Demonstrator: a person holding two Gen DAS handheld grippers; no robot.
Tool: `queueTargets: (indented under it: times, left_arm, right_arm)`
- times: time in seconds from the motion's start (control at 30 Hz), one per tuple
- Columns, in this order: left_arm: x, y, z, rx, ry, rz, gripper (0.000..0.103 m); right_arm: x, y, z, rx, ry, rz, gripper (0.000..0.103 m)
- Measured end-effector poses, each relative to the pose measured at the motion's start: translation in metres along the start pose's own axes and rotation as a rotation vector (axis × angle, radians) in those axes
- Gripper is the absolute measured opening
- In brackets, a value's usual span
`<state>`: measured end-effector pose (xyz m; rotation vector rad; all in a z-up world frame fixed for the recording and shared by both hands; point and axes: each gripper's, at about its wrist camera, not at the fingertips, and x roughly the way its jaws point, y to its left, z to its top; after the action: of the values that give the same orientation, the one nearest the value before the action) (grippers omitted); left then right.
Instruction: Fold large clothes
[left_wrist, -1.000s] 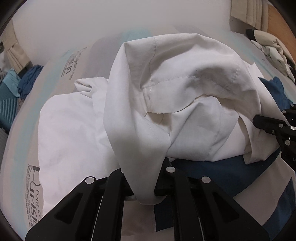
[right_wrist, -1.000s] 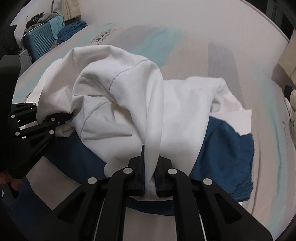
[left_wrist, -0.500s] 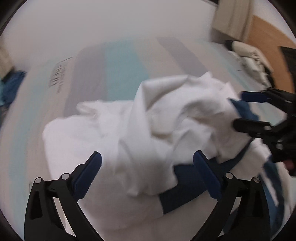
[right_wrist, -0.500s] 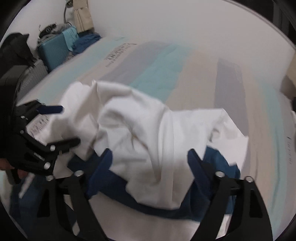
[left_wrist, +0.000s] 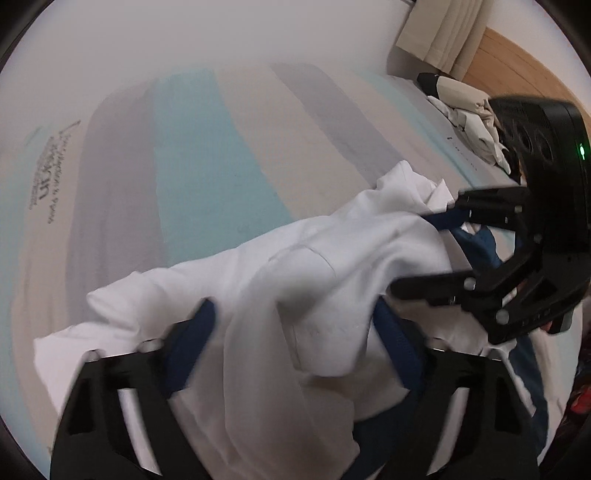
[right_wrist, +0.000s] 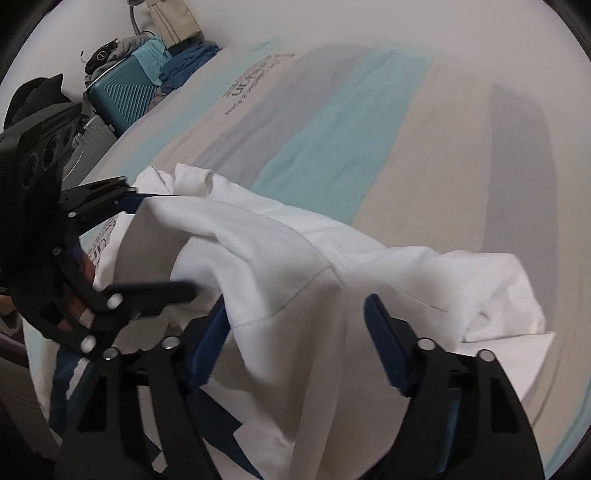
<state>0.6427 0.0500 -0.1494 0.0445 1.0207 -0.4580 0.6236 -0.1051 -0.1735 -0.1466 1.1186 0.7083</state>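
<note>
A crumpled white garment (left_wrist: 332, 266) lies in a heap on the striped bed sheet (left_wrist: 184, 166), with dark blue cloth (left_wrist: 480, 240) under its near side. My left gripper (left_wrist: 295, 332) hangs over the heap. Its jaws are closing with a white fold between the blue pads, which do not visibly pinch it. The right gripper (left_wrist: 417, 253) comes in from the right edge, astride the same heap. In the right wrist view the right gripper (right_wrist: 295, 310) is also closing around a ridge of the white garment (right_wrist: 277, 251), and the left gripper (right_wrist: 170, 242) enters from the left.
The bed sheet (right_wrist: 369, 129) stretches bare beyond the heap. A teal suitcase (right_wrist: 122, 92) piled with clothes stands past the bed's left side. Folded pale clothes (left_wrist: 465, 110) lie at the far right corner, with a curtain (left_wrist: 436, 33) and a wooden panel (left_wrist: 517, 62) behind them.
A second ago both grippers were shut on folds of the white garment. They let go, opened wide and drew back and upward; the cloth dropped into a heap, and the jaws now stand narrower.
</note>
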Motion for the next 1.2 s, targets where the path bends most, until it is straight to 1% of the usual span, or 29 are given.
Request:
queueTargets:
  times: [0.03, 0.07, 0.1, 0.13, 0.17, 0.2, 0.23, 0.27, 0.3, 0.33, 0.37, 0.5, 0.53, 0.57, 0.6, 0.7, 0.8, 0.87, 0.93, 1.0, 1.1, 1.13, 1.2]
  left_arm:
    - [0.003, 0.003, 0.002, -0.013, 0.010, -0.019, 0.059]
    - [0.006, 0.004, 0.002, -0.018, 0.013, -0.022, 0.055]
    - [0.009, 0.003, 0.002, -0.014, 0.016, -0.025, 0.046]
    - [0.011, 0.001, 0.001, -0.006, 0.020, -0.028, 0.042]
    - [0.011, -0.001, -0.001, -0.001, 0.018, -0.023, 0.038]
    - [0.010, -0.003, -0.003, -0.002, 0.016, -0.034, 0.030]
    - [0.008, -0.003, -0.004, -0.004, 0.011, -0.036, 0.023]
    - [0.006, -0.005, -0.005, -0.005, 0.003, -0.027, 0.020]
    - [0.002, -0.007, -0.007, -0.006, -0.004, -0.022, 0.014]
    - [-0.003, -0.009, -0.009, -0.009, -0.018, -0.018, 0.012]
    - [-0.008, -0.011, -0.010, -0.011, -0.027, -0.011, 0.011]
    - [-0.032, -0.026, -0.019, -0.001, -0.081, 0.025, 0.011]
    - [-0.040, -0.031, -0.024, 0.005, -0.102, 0.038, 0.010]
    - [-0.046, -0.035, -0.027, 0.006, -0.116, 0.044, 0.010]
    - [-0.054, -0.040, -0.034, -0.001, -0.134, 0.051, 0.010]
    - [-0.072, -0.054, -0.055, -0.018, -0.166, 0.053, 0.010]
    - [-0.081, -0.069, -0.076, -0.017, -0.164, 0.056, 0.010]
    - [-0.085, -0.085, -0.097, 0.006, -0.153, 0.080, 0.010]
    - [-0.086, -0.094, -0.114, 0.013, -0.136, 0.087, 0.010]
    - [-0.085, -0.100, -0.132, 0.004, -0.113, 0.091, 0.010]
    - [-0.079, -0.106, -0.161, -0.019, -0.086, 0.100, 0.010]
    - [-0.075, -0.108, -0.173, -0.025, -0.071, 0.109, 0.010]
    - [-0.073, -0.108, -0.186, -0.040, -0.057, 0.109, 0.011]
  right_arm:
    - [0.005, -0.002, 0.000, 0.017, 0.011, 0.019, 0.064]
    - [0.007, -0.002, 0.001, 0.018, 0.017, 0.021, 0.056]
    - [0.009, -0.002, 0.000, 0.018, 0.019, 0.025, 0.046]
    - [0.009, -0.002, 0.000, 0.030, 0.018, 0.032, 0.044]
    - [0.009, -0.002, -0.001, 0.038, 0.018, 0.034, 0.034]
    - [0.009, 0.000, -0.002, 0.041, 0.020, 0.040, 0.026]
    - [0.006, 0.002, -0.002, 0.044, 0.013, 0.039, 0.021]
    - [0.003, 0.005, -0.003, 0.050, 0.002, 0.036, 0.018]
    - [0.000, 0.007, -0.003, 0.051, -0.005, 0.038, 0.013]
    - [-0.008, 0.013, -0.005, 0.043, -0.027, 0.025, 0.013]
    - [-0.014, 0.019, -0.006, 0.034, -0.043, 0.010, 0.012]
    - [-0.041, 0.050, -0.019, -0.054, -0.125, -0.080, 0.012]
    - [-0.046, 0.056, -0.023, -0.072, -0.137, -0.090, 0.012]
    - [-0.052, 0.063, -0.029, -0.084, -0.154, -0.086, 0.012]
    - [-0.059, 0.067, -0.035, -0.079, -0.163, -0.057, 0.012]
    - [-0.071, 0.076, -0.056, -0.078, -0.175, -0.042, 0.012]
    - [-0.082, 0.084, -0.083, -0.086, -0.168, -0.042, 0.012]
    - [-0.087, 0.094, -0.104, -0.096, -0.159, -0.048, 0.012]
    - [-0.088, 0.104, -0.124, -0.118, -0.148, -0.068, 0.012]
    - [-0.085, 0.110, -0.135, -0.113, -0.134, -0.070, 0.012]
    - [-0.077, 0.113, -0.163, -0.084, -0.114, -0.087, 0.012]
    - [-0.075, 0.115, -0.167, -0.082, -0.112, -0.090, 0.012]
    - [-0.070, 0.118, -0.178, -0.076, -0.110, -0.102, 0.012]
